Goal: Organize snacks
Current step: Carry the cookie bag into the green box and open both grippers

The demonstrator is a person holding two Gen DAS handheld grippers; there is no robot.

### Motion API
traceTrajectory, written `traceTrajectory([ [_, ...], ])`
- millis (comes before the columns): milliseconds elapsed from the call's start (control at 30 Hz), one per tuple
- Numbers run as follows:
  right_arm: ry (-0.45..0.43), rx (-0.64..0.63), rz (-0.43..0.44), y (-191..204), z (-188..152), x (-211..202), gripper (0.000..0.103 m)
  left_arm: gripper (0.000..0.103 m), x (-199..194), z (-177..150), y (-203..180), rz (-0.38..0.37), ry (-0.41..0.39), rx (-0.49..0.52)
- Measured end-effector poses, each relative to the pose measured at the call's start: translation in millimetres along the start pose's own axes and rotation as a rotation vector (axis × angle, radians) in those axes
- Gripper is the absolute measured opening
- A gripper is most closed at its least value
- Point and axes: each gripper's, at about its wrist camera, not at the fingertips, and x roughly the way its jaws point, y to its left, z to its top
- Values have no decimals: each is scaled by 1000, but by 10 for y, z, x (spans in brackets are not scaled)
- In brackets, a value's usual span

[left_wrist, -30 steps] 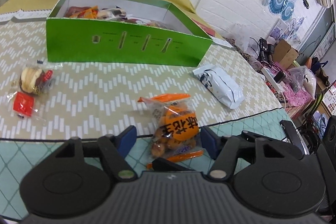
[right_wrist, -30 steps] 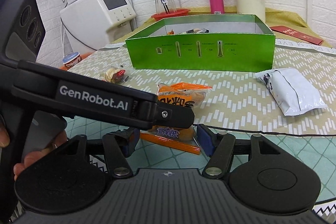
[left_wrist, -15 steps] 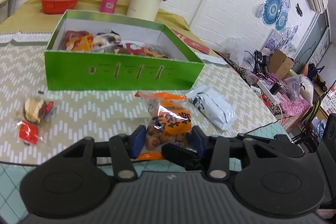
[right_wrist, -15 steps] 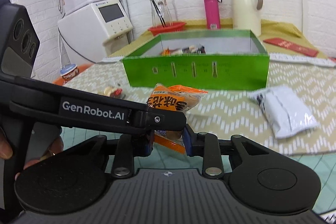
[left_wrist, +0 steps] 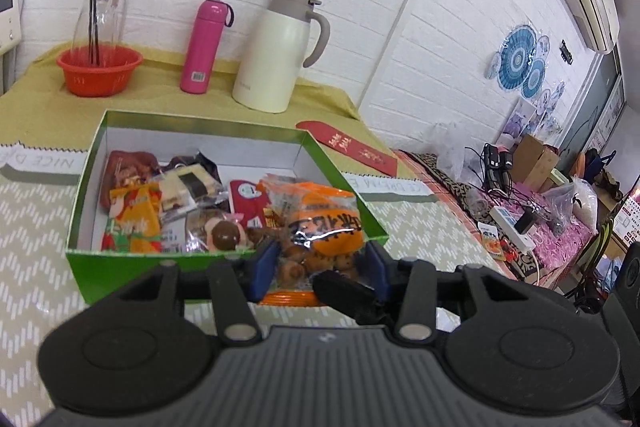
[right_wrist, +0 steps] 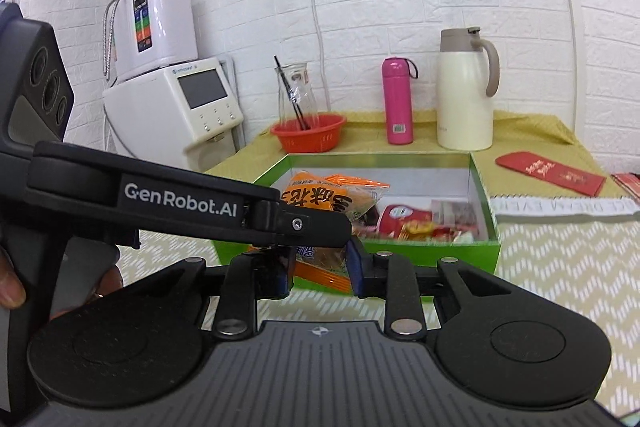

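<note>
Both grippers (left_wrist: 318,269) (right_wrist: 318,263) clamped on upright orange snack bag (left_wrist: 324,227), long axis vertical.

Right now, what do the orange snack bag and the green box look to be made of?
Orange snack bag: thin glossy plastic film, probably; it crinkles, glares, and shows the snacks through clear patches. Green box: looks like coated cardboard, with thin straight walls, white inside and a slight sheen outside.

green box (left_wrist: 120,269) near wall ahead, snack heap (left_wrist: 180,203) filling its floor

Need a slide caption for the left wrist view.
Both grippers hold an orange snack bag at the green box.
</note>
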Motion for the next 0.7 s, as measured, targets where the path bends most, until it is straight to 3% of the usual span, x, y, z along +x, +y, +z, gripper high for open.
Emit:
traceTrajectory([
  [633,38,58,-29,-446,43,640,50,47,867,279,295,17,84,-2],
  [667,41,49,-31,-445,36,661,50,49,884,280,303,25,81,4],
  [700,41,30,-46,-438,31,685,55,66,888,279,311,41,72,9],
])
